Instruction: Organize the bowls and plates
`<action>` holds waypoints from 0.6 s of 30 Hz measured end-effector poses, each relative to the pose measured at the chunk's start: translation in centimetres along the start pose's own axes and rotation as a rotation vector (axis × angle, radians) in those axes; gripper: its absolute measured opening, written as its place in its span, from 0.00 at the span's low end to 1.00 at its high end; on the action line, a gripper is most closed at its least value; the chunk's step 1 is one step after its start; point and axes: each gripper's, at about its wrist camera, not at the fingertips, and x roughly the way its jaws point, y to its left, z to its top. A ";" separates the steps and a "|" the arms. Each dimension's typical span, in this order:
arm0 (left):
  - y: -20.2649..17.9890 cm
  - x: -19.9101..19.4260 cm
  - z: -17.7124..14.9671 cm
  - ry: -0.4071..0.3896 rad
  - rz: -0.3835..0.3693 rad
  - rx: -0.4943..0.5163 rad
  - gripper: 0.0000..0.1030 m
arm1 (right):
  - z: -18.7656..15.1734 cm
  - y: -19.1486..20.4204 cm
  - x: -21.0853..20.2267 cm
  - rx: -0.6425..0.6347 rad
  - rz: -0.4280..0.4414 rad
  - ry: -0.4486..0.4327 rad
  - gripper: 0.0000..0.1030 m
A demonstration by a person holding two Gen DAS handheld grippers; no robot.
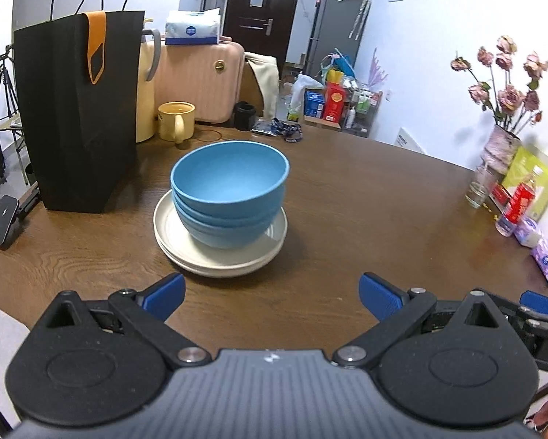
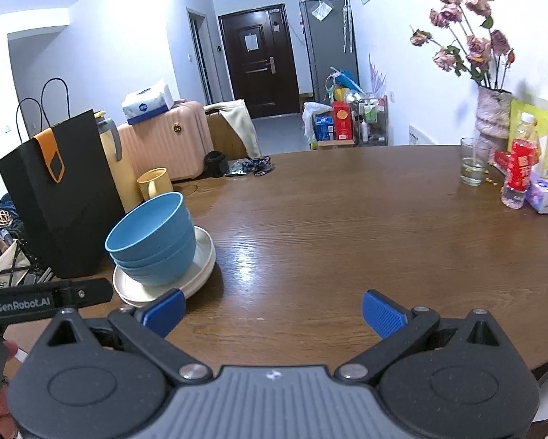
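On the counter (image 1: 347,190), left of its middle, blue bowls (image 1: 230,190) sit nested inside one another on a stack of white plates (image 1: 215,256). Three bowl rims show in both views; the bowls hide most of the top plate, and how many plates lie under it is hard to tell, since only two or three edges show at the rim. In the right wrist view the left blue pad covers the near edge of the plates (image 2: 201,256) below the bowls (image 2: 153,241).

Facing the stack straight on, the left tool (image 1: 272,294) has its fingers spread wide, with nothing between them, and it stays short of the plates. Off to the stack's right, the right tool (image 2: 272,311) is spread just as wide over bare wood, also holding nothing. A dark bar lettered "GenRobot.AI" crosses the right wrist view's left edge.

Just behind and left of the stack stands a black bag (image 1: 76,109), which hides part of a pale jug behind it. Beyond sits a yellow mug (image 1: 176,120). Well apart, at the counter's right edge, are a glass (image 2: 473,162), a vase (image 2: 491,117) of dried roses, and a red-labelled bottle (image 2: 519,168), partly cut off in the left view.
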 end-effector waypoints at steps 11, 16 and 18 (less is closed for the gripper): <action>-1.7 -2.6 -2.9 -0.020 -0.011 0.053 1.00 | -2.4 -2.1 -3.0 -0.013 -0.022 -0.029 1.00; -2.6 -3.3 -3.5 -0.032 -0.020 0.082 1.00 | -3.0 -2.8 -4.0 -0.008 -0.022 -0.049 1.00; -3.0 -3.6 -3.7 -0.039 -0.026 0.097 1.00 | -3.2 -2.9 -4.4 -0.009 -0.022 -0.061 1.00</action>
